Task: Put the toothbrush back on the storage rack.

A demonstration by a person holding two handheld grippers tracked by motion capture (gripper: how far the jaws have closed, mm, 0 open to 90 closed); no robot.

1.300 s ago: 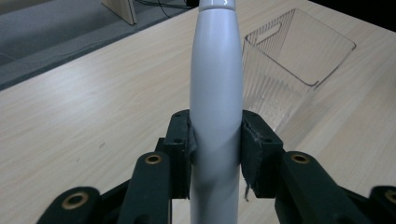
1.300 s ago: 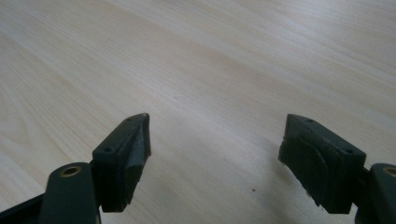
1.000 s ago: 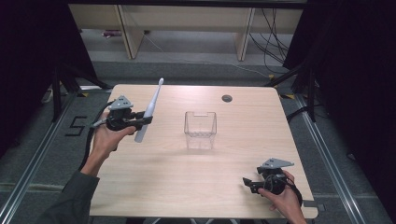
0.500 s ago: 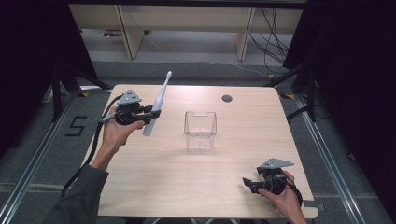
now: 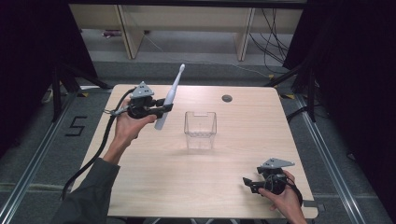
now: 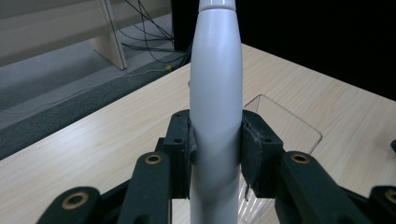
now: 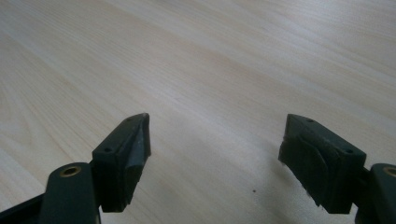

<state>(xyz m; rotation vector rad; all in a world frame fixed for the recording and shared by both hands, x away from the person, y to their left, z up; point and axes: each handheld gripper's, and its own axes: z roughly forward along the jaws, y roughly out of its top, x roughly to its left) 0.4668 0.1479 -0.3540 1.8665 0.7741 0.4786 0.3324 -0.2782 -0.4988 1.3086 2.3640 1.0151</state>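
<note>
Left hand-held gripper (image 5: 163,108) | pinching electric toothbrush (image 5: 169,97) | moved nearer clear container (image 5: 200,128)

Clear container (image 5: 200,129) on wooden table (image 5: 243,154)

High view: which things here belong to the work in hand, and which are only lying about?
In the work:
- white electric toothbrush, clamped in the left gripper
- clear plastic container, standing open beside it

Not in use:
- right gripper, open and holding nothing
- round cable hole in the table
</note>
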